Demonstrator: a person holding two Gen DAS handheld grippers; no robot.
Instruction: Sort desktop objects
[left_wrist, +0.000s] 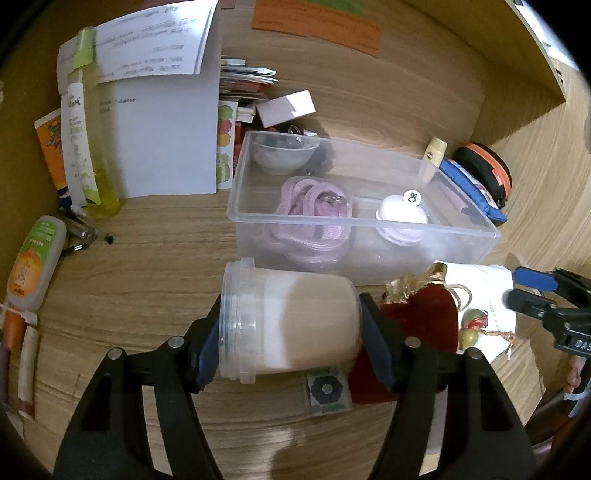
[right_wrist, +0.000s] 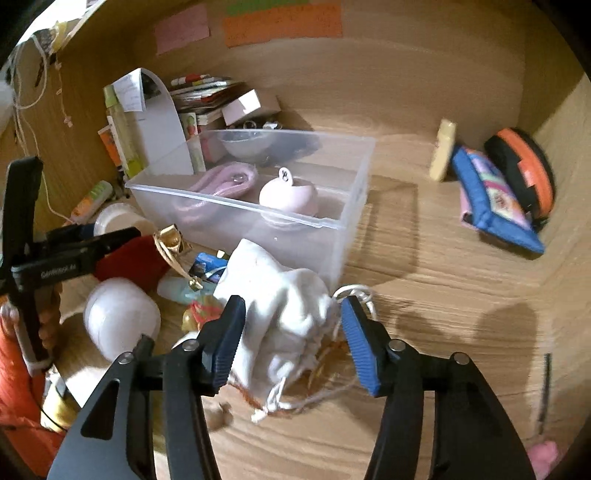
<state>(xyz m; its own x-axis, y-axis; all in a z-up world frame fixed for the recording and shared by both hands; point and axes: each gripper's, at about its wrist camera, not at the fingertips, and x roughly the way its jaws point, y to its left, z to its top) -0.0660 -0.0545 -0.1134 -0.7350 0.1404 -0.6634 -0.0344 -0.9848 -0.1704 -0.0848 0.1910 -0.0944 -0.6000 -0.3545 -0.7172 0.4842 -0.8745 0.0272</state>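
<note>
My left gripper (left_wrist: 291, 314) is shut on a clear plastic jar (left_wrist: 295, 332) that lies sideways between the pads, lid end to the left, just above the wooden desk. Behind it stands a clear plastic box (left_wrist: 332, 218) holding a pink cord (left_wrist: 314, 206), a pink macaron-shaped case (left_wrist: 400, 216) and a small clear bowl (left_wrist: 282, 151). In the right wrist view my right gripper (right_wrist: 291, 306) stands open around a white cloth pouch (right_wrist: 280, 291) lying on the desk before the box (right_wrist: 240, 207). Its right pad is clear of the cloth.
A red velvet pouch (left_wrist: 417, 314) and small trinkets lie beside the jar. A blue pouch (right_wrist: 491, 199), an orange-and-black round case (right_wrist: 524, 166) and a cream tube (right_wrist: 443, 147) sit at the back right. Papers (left_wrist: 166, 140), bottles (left_wrist: 92, 147) and tubes crowd the left.
</note>
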